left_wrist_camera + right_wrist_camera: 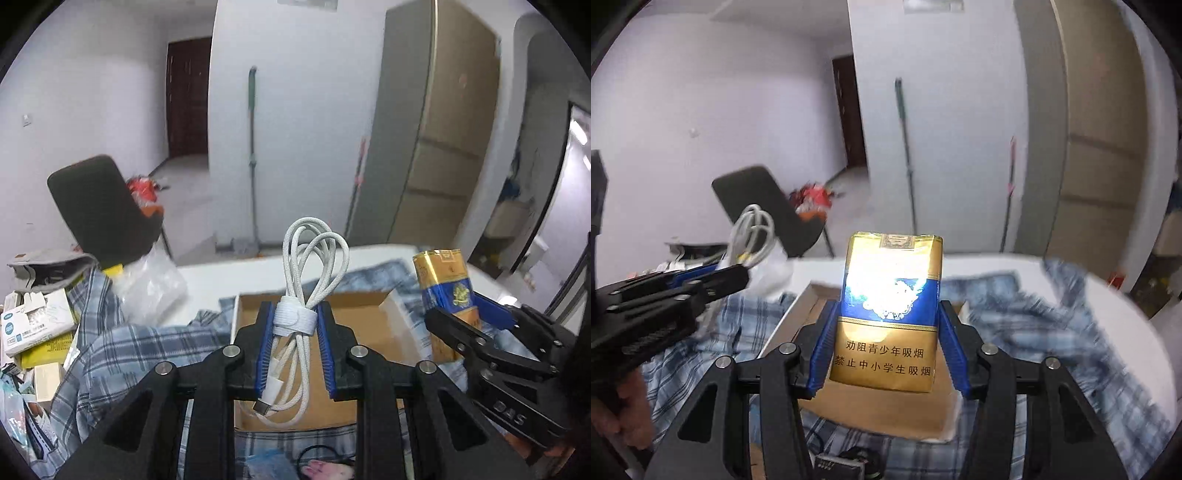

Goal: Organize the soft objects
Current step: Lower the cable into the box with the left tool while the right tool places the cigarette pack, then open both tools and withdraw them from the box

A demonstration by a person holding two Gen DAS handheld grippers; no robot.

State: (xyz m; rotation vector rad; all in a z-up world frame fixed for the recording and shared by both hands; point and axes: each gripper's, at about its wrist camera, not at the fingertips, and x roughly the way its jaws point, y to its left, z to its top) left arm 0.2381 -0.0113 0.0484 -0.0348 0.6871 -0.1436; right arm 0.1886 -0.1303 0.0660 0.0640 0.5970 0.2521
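Observation:
My left gripper is shut on a coiled white cable bound with a white strap; its loops stick up above the blue pads and its plug end hangs below. It hangs over an open cardboard box. My right gripper is shut on a gold and blue cigarette pack, upright between the blue pads, above the same cardboard box. In the left wrist view the right gripper with the pack sits at the right. In the right wrist view the left gripper with the cable sits at the left.
A blue plaid cloth lies around the box on a white table. Boxes and packets pile at the left, with a clear plastic bag beside them. A dark chair stands behind the table. A hand holds the left gripper.

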